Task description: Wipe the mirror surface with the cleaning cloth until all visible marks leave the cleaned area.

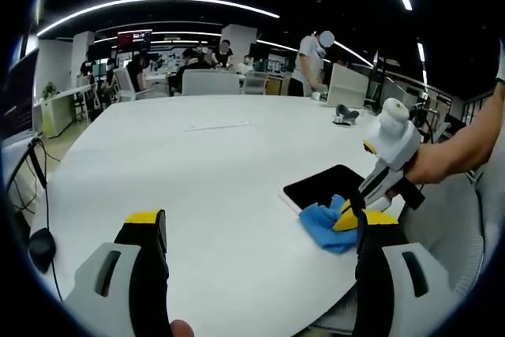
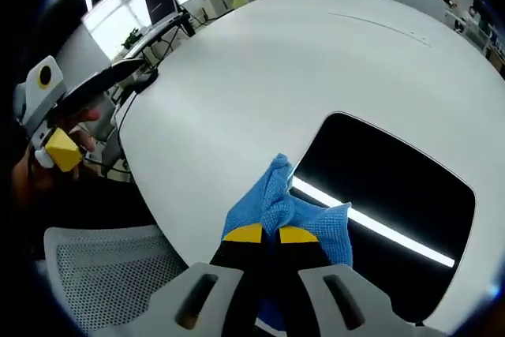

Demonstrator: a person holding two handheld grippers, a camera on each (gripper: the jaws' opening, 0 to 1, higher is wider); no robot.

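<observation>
Slippage is the main risk: the right tongs (image 2: 267, 234) are clamped on only a bunched fold of the blue cloth (image 2: 288, 209), so a hard push across the glass could drag the cloth out of the grip or let the yellow tips scrape the mirror (image 2: 394, 187) directly. The mirror also lies loose on the white tabletop (image 2: 260, 61), near its edge, so a stroke toward that edge might slide it off, and the left tongs (image 1: 260, 230) are not steadying it; they hover apart and empty, well away over bare tabletop. A further worry is that the cloth stays wadded and misses marks; I cannot tell from the dark reflection whether any marks remain.

The mirror is a rounded rectangle lying flat, face up, reflecting a ceiling light strip. In the right gripper view its long axis runs from the near corner under the cloth away toward the upper right, and the cloth sits on that near corner, half over the tabletop. In the left gripper view the mirror (image 1: 323, 185) lies beside the right tongs (image 1: 359, 215).
</observation>
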